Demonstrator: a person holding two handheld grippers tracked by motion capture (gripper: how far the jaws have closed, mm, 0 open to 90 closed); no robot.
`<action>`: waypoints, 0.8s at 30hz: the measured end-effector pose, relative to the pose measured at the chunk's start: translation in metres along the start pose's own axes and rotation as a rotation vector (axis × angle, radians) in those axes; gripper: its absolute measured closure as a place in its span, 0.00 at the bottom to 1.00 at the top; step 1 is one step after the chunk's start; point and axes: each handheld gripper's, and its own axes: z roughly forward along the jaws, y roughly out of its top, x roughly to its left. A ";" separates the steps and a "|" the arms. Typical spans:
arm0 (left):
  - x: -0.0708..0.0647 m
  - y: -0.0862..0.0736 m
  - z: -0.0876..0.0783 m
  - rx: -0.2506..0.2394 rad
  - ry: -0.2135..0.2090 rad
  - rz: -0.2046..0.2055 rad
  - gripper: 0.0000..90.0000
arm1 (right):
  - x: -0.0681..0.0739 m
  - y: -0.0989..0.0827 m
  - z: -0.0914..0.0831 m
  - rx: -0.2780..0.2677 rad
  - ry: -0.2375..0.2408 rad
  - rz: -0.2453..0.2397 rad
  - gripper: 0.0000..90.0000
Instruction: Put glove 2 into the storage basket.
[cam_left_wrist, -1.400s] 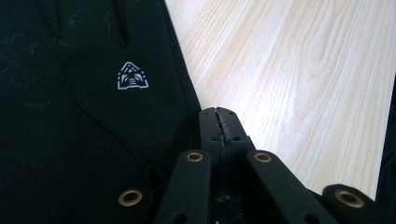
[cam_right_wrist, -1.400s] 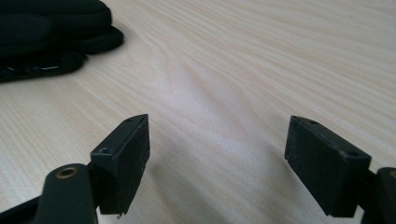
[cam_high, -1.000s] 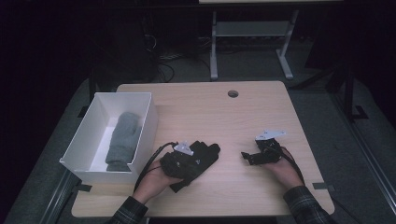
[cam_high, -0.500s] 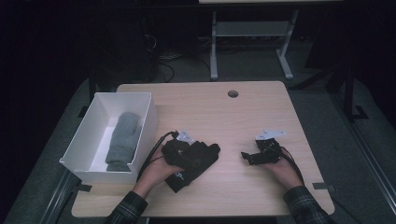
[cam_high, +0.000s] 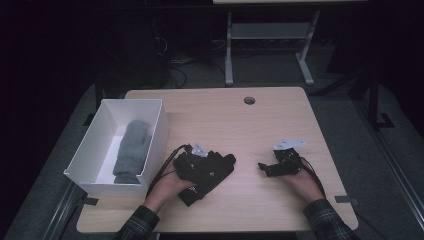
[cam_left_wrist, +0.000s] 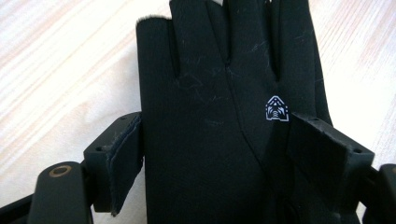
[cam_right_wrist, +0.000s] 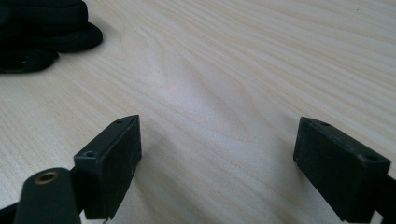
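Near the front edge of the tabletop (cam_high: 280, 120), a little left of its middle, lies a black glove (cam_left_wrist: 224, 116), flat on the pale wood with its fingers pointing away from the person. Over the glove sit the left tongs (cam_high: 212, 170), held in the person's left hand (cam_high: 165, 187); their jaws have just been opening and now stand wide, one to each side of the glove's palm, with the cloth between them but the pads not pressing on it. From the left gripper view a small white emblem shows on the glove's back, close to the farther jaw, and the glove's cut-off finger ends reach toward the top of that view. Toward the front right part of the tabletop the right tongs (cam_high: 265, 169) rest low in the person's right hand (cam_high: 302, 182), pointing at the glove and well apart from it; their jaws stand wide with bare wood between them, and the glove's dark edge shows at the upper left of the right gripper view. At the left edge of the tabletop stands a white box (cam_high: 155, 125), and a grey rolled cloth (cam_high: 132, 150) lies lengthwise inside it. A round hole (cam_high: 249, 100) sits near the far edge.
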 end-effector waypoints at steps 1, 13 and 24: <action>0.001 -0.001 0.001 0.004 -0.007 -0.001 0.20 | 0.000 0.000 0.000 0.000 0.000 0.000 0.17; -0.002 -0.001 -0.002 0.026 -0.092 -0.001 0.53 | 0.000 0.000 0.000 0.001 -0.001 0.002 0.17; -0.003 0.004 -0.007 0.019 -0.135 -0.051 0.77 | 0.000 0.000 0.000 0.000 -0.002 0.004 0.17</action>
